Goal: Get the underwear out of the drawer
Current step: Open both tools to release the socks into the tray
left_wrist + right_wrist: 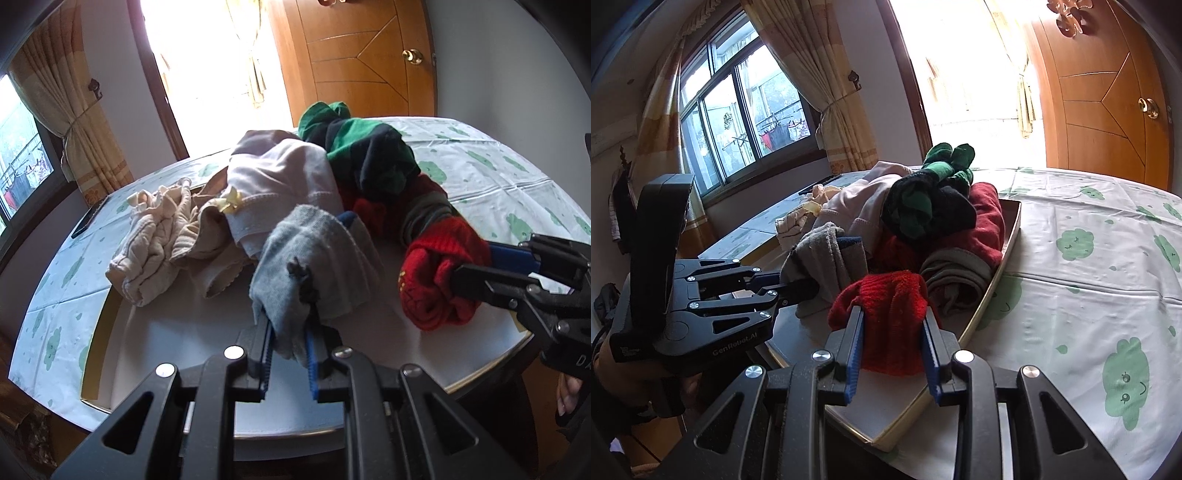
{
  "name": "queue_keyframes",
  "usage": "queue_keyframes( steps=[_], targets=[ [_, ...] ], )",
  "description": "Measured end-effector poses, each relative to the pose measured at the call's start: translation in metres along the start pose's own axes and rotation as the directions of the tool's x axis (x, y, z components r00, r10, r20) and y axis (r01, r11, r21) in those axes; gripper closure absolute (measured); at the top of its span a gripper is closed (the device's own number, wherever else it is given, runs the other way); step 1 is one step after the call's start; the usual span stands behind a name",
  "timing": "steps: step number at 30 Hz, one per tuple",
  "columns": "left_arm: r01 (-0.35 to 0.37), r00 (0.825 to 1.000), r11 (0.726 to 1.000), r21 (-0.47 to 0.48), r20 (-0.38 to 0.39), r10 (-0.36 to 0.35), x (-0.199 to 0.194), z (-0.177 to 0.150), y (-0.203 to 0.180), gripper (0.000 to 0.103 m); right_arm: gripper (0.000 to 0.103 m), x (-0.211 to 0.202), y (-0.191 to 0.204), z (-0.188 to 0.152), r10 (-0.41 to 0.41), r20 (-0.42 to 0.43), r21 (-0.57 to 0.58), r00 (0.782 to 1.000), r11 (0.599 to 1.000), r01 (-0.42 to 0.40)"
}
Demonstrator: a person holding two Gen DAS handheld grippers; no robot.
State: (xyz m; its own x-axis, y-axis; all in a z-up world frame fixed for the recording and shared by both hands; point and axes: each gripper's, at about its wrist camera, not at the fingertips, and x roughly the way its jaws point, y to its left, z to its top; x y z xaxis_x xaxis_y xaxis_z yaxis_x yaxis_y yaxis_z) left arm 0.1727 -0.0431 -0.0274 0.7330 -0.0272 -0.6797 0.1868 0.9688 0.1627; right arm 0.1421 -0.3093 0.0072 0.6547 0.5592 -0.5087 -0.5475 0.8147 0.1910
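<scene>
Angling downward, left tool pinches grey underwear; right tool clamps red garment.

Colours I saw in the drawer

Grey garment beside red knit; green-and-black piece behind; tablecloth white with green clouds.

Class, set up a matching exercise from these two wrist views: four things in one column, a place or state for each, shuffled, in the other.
Things
1. grey knitted garment
2. red knitted garment
3. green and black striped garment
4. brass door knob

Places or states
A. on top of the pile
B. on the wooden door
C. clamped in the left gripper
D. clamped in the right gripper

Pairs: 1-C, 2-D, 3-A, 4-B
</scene>
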Motion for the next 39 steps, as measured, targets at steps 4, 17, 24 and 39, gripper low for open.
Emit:
queue_keyframes(
  steps=[4, 17, 24, 39],
  targets=[
    [-0.019, 1.0, 1.0, -0.004, 0.005, 0.019, 0.002, 0.001, -0.002, 0.081, 0.07, 0.0, 0.0, 0.0, 0.0, -0.002, -0.001, 1.0, 1.0, 0.0],
    [-0.047, 0.997, 0.999, 0.004, 0.064, 0.046, -0.016, -0.012, -0.007, 0.043, 0.041, -0.017, 0.004, -0.006, 0.008, 0.041, 0.006, 0.999, 1.0, -0.008],
    [-0.03, 0.996, 1.0, -0.005, 0.084, 0.031, -0.028, -0.021, -0.008, 0.038, 0.036, -0.031, 0.008, -0.017, 0.022, 0.038, 0.024, 0.999, 0.999, -0.022],
    [0.003, 0.992, 1.0, -0.012, 0.127, -0.001, -0.06, -0.051, -0.004, 0.032, 0.032, -0.05, 0.028, -0.052, 0.049, -0.034, -0.052, 0.998, 0.997, -0.05]
  ],
)
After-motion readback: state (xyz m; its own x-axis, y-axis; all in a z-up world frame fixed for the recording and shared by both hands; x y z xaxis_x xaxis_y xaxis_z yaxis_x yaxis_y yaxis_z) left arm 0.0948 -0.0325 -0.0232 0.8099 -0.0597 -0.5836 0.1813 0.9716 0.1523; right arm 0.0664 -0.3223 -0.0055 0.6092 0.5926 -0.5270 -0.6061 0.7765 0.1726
